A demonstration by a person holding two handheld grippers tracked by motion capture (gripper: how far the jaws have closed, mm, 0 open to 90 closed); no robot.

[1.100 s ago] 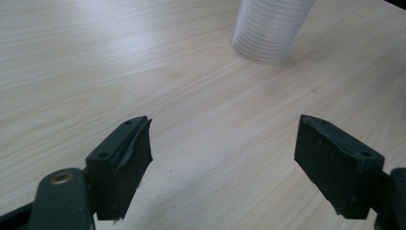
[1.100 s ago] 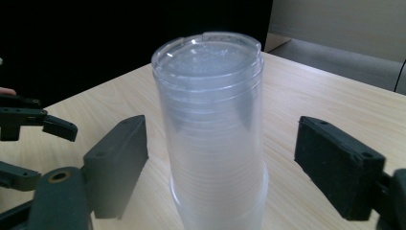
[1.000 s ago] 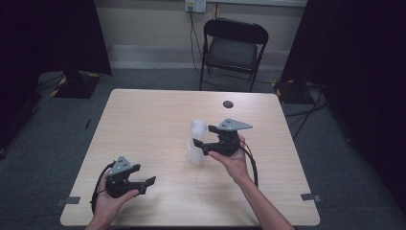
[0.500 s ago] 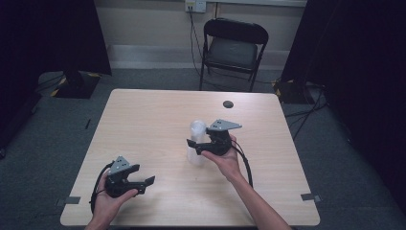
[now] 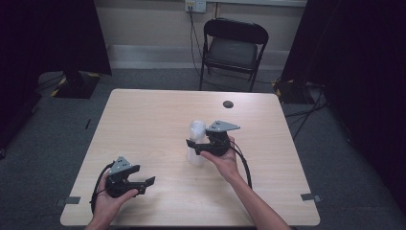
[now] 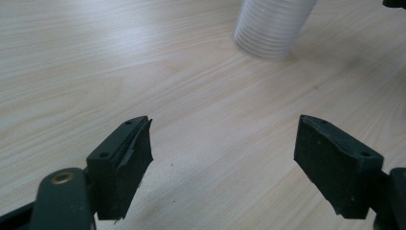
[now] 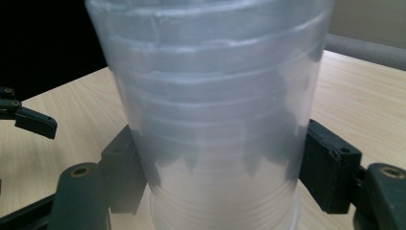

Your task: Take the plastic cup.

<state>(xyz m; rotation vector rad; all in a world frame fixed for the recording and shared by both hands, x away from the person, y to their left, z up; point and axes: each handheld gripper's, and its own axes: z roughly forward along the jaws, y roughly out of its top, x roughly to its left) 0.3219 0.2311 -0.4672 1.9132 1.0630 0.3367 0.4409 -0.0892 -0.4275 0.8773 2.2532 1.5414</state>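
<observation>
ribbed clear plastic cup stack point(image 7: 210, 120), smooth wood-grain table point(image 6: 143, 62)

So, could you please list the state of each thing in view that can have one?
Stack of clear cups: upright on the table, between the right gripper's jaws.
Right gripper: jaws just closing, pads at the cups' sides.
Left gripper: open, nothing between its jaws.
Folding chair: unfolded, unoccupied.
Small dark disc: lying flat.

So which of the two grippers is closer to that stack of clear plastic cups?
Right. The right gripper has its jaws on either side of the stack of clear plastic cups; the left gripper sits apart near the table's front edge.
</observation>
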